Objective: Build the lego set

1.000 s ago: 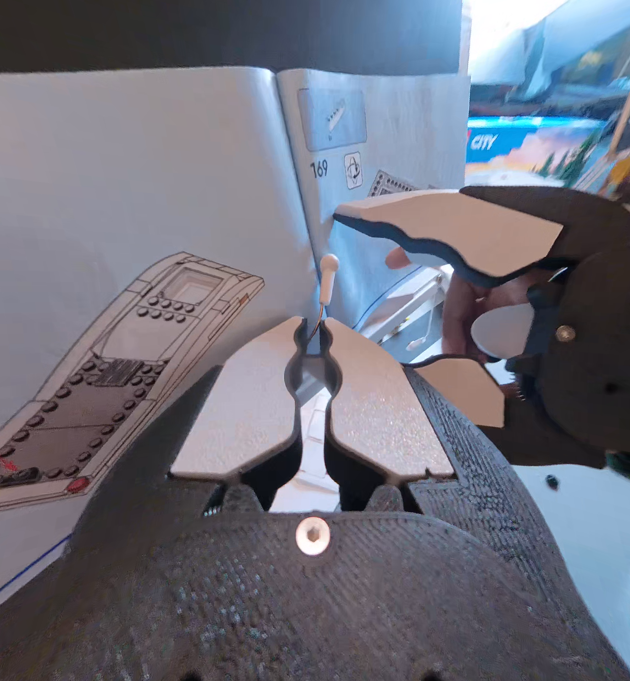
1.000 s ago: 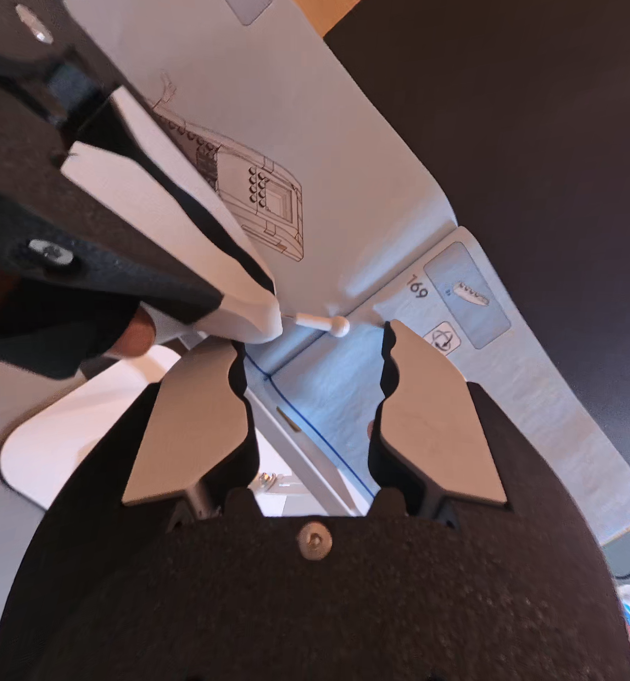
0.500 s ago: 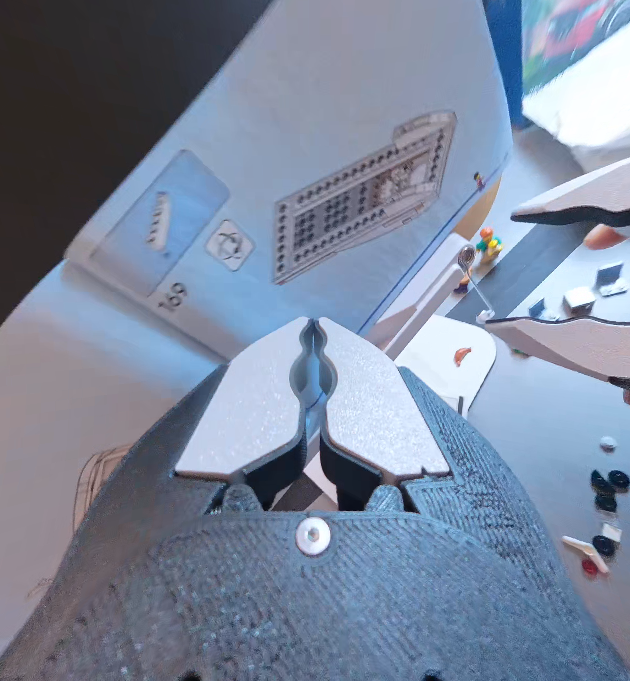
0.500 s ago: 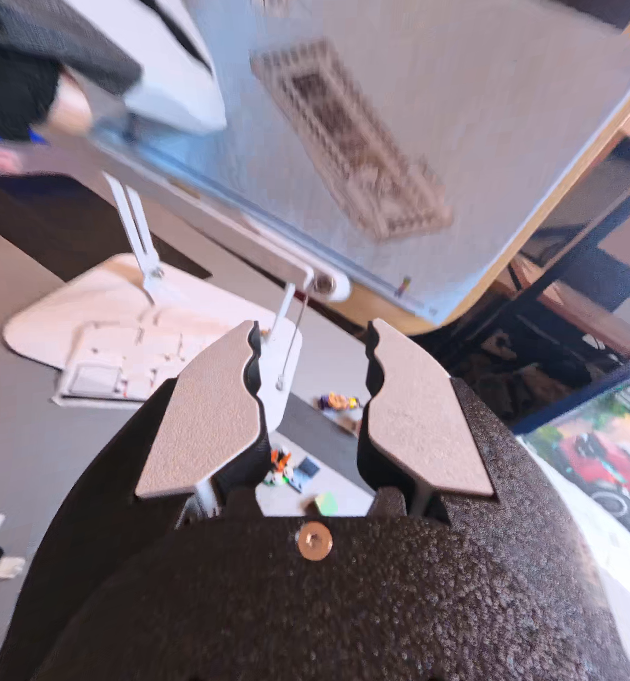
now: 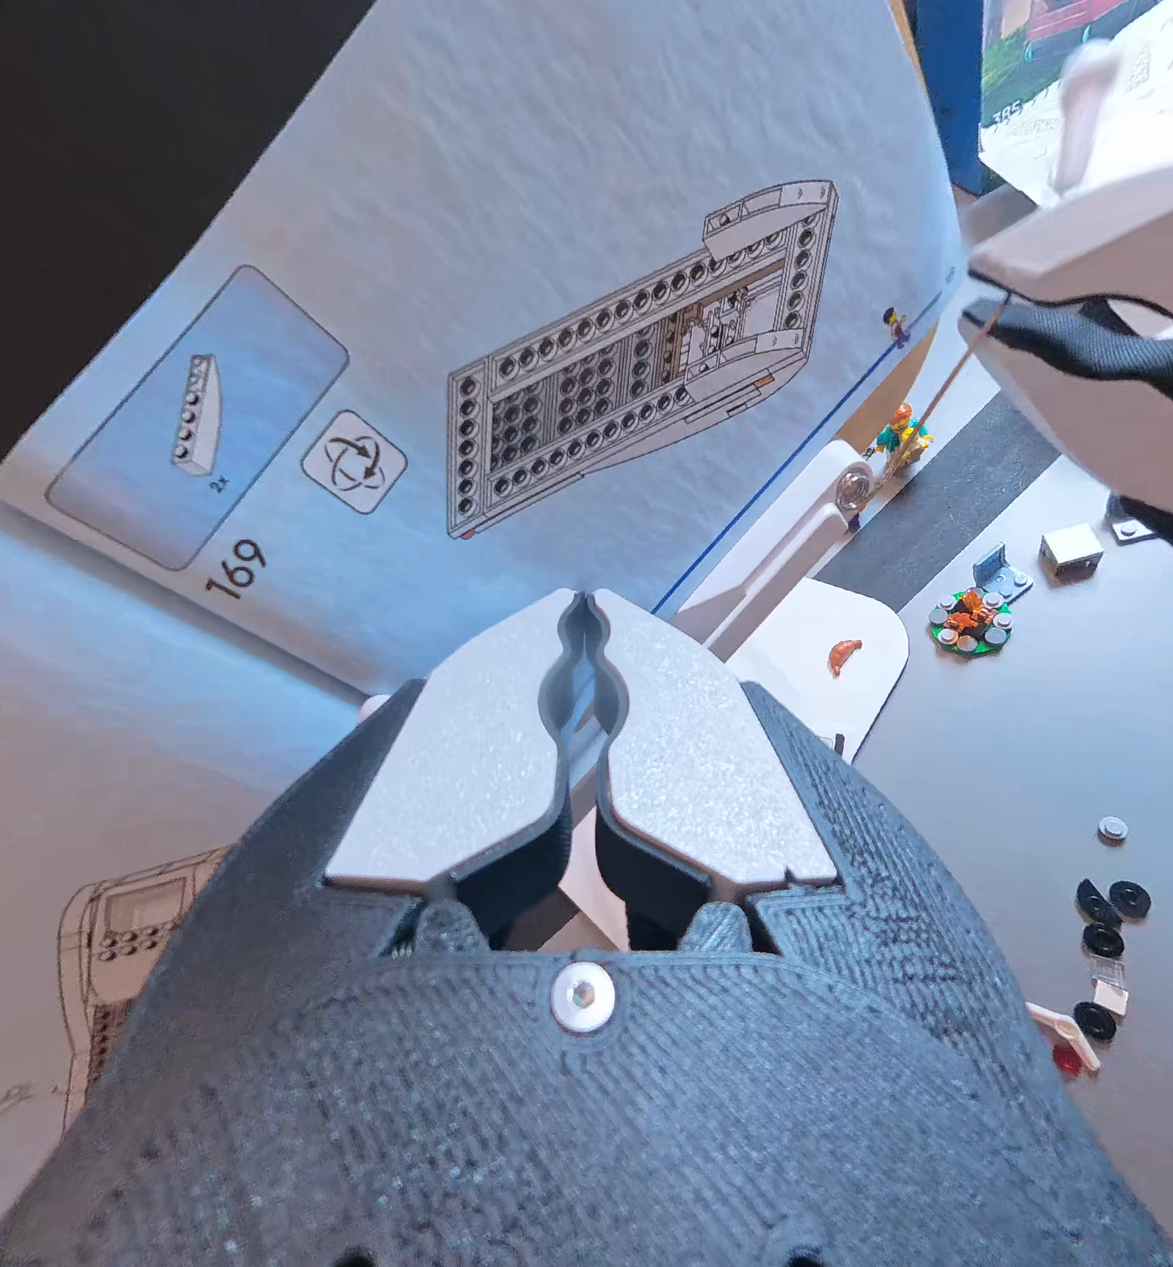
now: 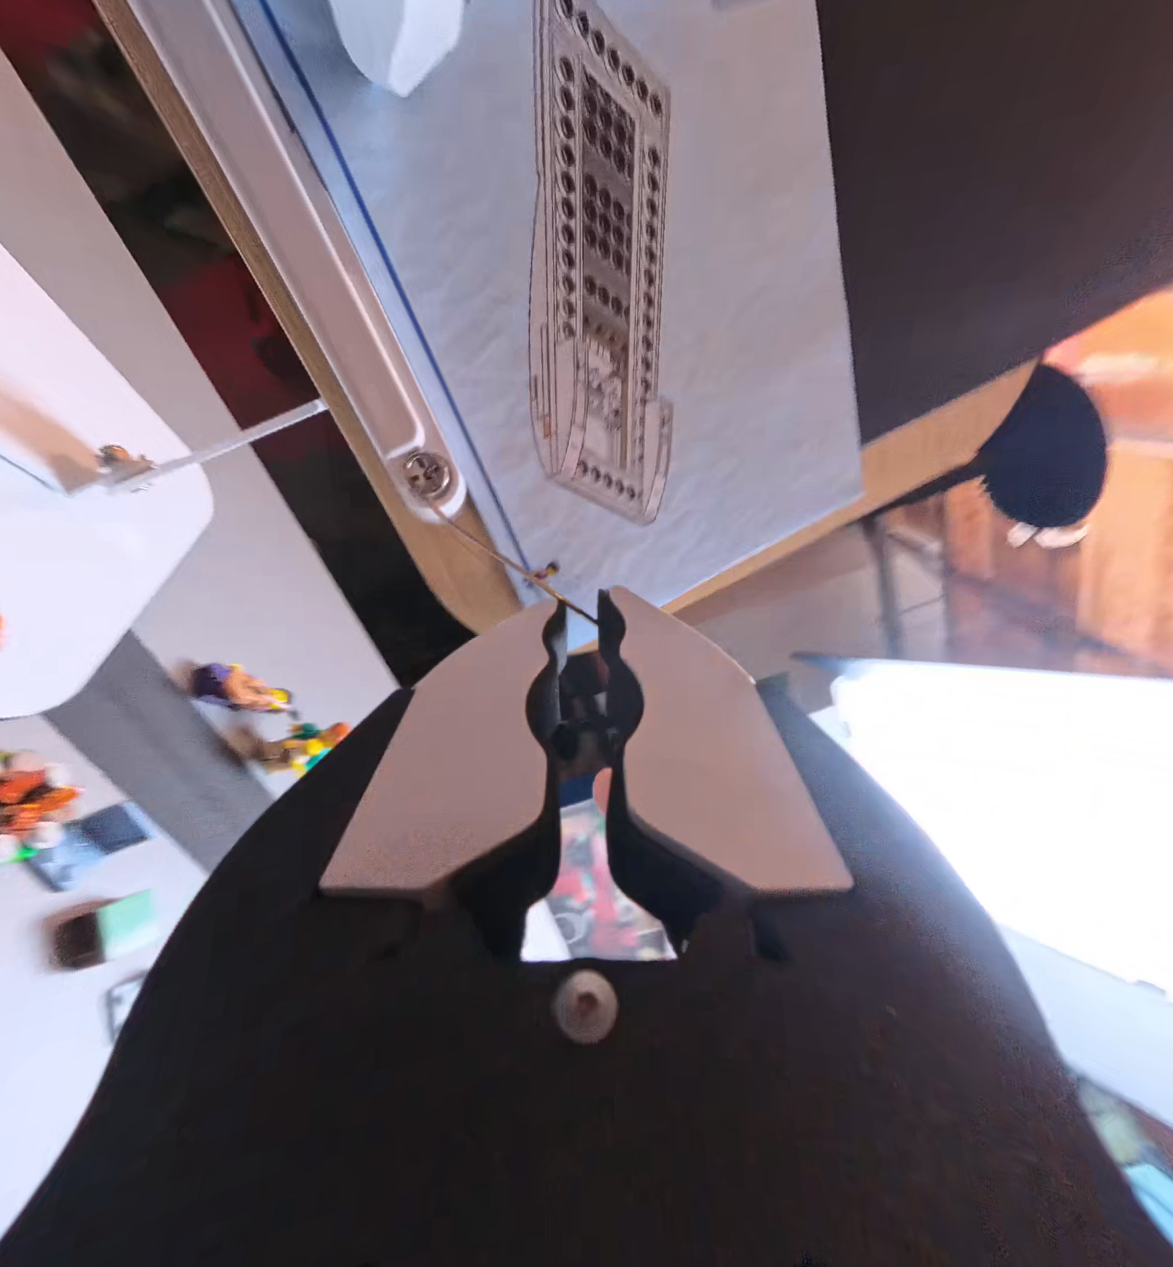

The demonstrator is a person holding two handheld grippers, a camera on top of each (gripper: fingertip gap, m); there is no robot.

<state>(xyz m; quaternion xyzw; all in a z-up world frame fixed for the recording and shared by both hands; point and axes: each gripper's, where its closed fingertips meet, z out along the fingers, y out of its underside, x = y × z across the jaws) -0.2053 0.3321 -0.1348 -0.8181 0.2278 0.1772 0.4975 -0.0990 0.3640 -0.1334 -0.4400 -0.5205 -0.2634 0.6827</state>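
Observation:
An open instruction booklet leans on a white book stand. My left gripper is shut in front of the page's lower edge, and I see nothing between its pads. My right gripper is closed on the stand's thin wire page holder. The wire runs from the screw at the ledge's end into the gap between the fingertips. The left wrist view shows the same wire entering the right gripper at the upper right. The booklet fills the upper middle of the right wrist view.
The stand's white base carries a small orange piece. On the grey table to the right lie a green campfire piece, a minifigure, a white brick and several black round pieces. A colourful box stands behind. Spacing between my two grippers at the tips: around 12 centimeters.
My right jaws went from wide open to closed on the wire holder. The white-tipped wire between my left pads a second ago is gone, and they closed fully. Both views swung round.

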